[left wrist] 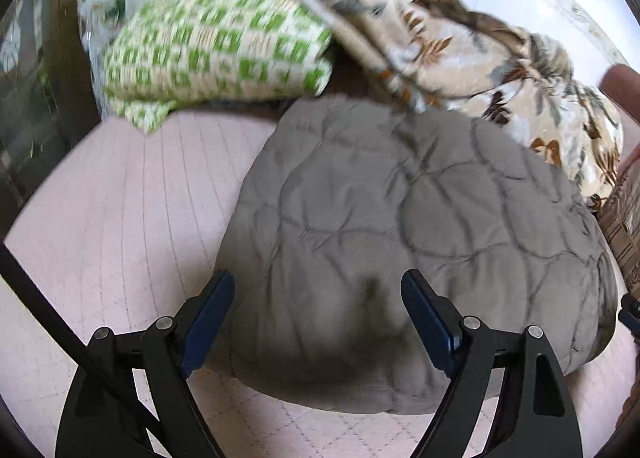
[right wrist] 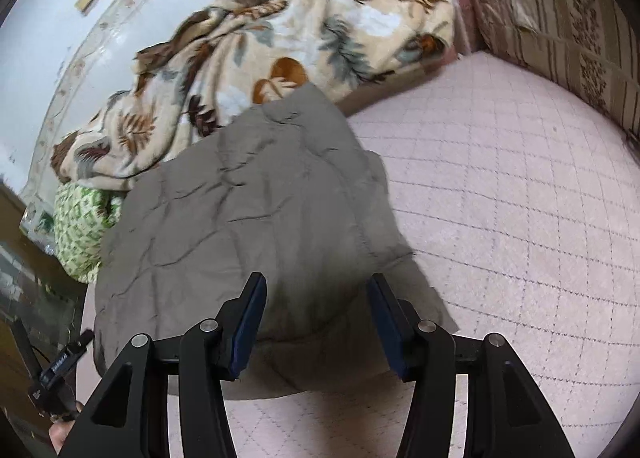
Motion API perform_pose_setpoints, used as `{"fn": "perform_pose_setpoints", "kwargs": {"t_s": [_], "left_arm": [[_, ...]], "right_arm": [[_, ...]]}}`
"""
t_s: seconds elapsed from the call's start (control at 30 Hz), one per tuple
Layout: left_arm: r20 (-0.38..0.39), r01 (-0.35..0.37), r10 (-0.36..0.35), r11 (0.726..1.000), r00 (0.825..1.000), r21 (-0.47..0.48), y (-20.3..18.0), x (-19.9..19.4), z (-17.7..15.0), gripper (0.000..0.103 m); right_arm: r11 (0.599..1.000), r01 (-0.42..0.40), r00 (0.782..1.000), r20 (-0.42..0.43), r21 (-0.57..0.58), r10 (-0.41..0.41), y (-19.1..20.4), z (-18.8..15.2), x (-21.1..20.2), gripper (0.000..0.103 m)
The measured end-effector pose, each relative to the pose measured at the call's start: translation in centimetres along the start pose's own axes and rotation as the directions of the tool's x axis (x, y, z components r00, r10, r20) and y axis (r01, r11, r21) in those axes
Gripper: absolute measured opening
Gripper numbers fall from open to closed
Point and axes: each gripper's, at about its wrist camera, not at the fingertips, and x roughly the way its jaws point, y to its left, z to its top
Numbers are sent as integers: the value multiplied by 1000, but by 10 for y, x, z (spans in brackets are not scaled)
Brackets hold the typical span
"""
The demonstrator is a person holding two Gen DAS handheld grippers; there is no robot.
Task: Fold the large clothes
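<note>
I see the pink quilted bed (right wrist: 520,198) filling most of both views, with the grey quilted garment (left wrist: 400,226) lying on it in a rough fold, centre of each frame. Its long axis runs from the lower edge up toward the leaf-print blanket (right wrist: 280,38) at the top, which it touches. The green checked bundle (left wrist: 208,46) sits upper left in the left view. Both tools hang angled down over the garment's near hem. My left tool (left wrist: 318,286) stands wide open and grips nothing; my right tool (right wrist: 316,290) stands partly open, also empty. The right looks slightly nearer the hem.
</note>
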Motion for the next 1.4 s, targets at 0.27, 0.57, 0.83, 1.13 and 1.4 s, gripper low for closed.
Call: {"fn": "perform_pose_setpoints", "kwargs": {"t_s": [0.27,0.57,0.83,1.13,1.4], "left_arm": [[143,-28,12,994,990,106,-38,-35,-10,85],[144,-55,25,975,989,214,-65,-30,-26,85],[119,-60,34,974,992,218,-65,-22,-29,85],[108,-63,40,972,993,227,-67,-20,-30,85],[106,-67,43,971,993,231,-66,-20,-30,85]], "right_arm": [[985,-56,998,-21,-163,53,57,-26,-1,57],[924,-49,999,-23,-378,43,109,-59,7,57],[952,-47,998,-50,-301,34,90,-51,18,57],[965,-47,998,-62,-260,32,80,-48,19,57],[974,-54,997,-68,-219,40,72,-44,16,57]]}}
